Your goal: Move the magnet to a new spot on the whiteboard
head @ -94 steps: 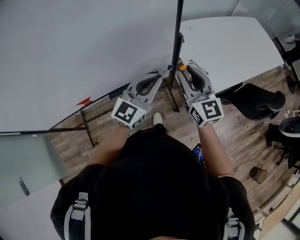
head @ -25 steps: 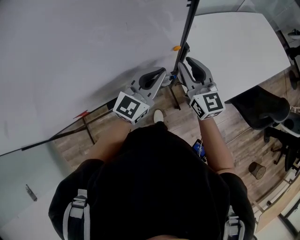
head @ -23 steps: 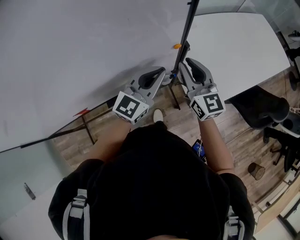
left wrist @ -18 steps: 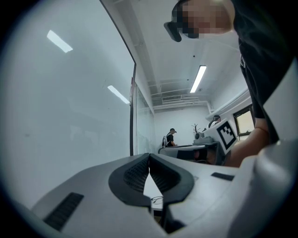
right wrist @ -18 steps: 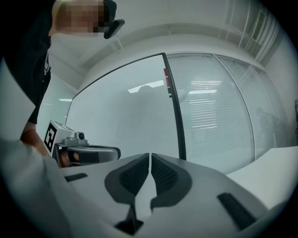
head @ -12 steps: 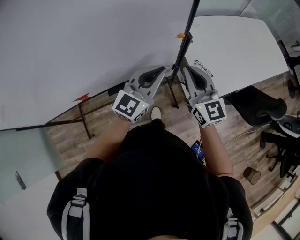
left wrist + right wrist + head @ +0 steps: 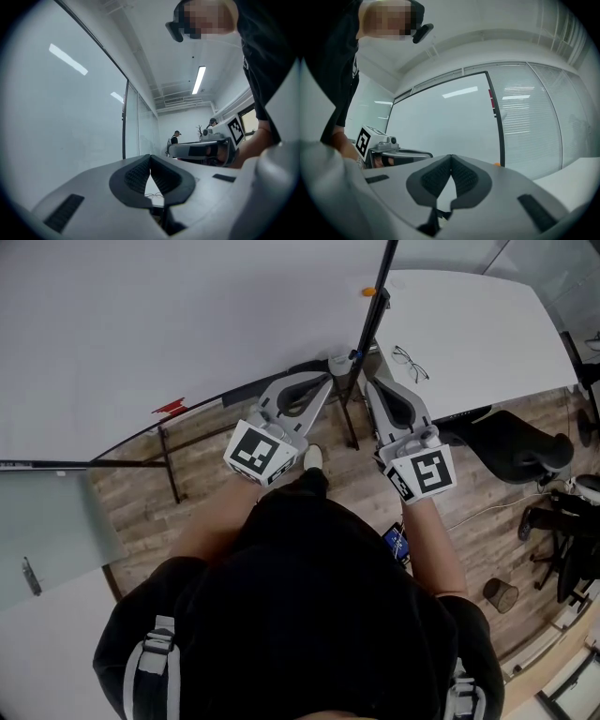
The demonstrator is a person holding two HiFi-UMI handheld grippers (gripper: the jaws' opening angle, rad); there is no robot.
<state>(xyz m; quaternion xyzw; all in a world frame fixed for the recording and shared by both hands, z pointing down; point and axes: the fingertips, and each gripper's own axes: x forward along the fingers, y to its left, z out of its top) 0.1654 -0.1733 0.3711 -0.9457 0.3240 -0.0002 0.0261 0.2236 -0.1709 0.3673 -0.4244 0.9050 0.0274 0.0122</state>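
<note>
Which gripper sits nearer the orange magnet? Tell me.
The right gripper; the orange magnet lies ahead of its tips, while the left gripper sits further left.

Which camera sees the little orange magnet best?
The head view: the magnet shows whole, stuck on the whiteboard. The right gripper view catches only an orange sliver of it peeking over the right claw. The left gripper view doesn't show it at all.
</note>
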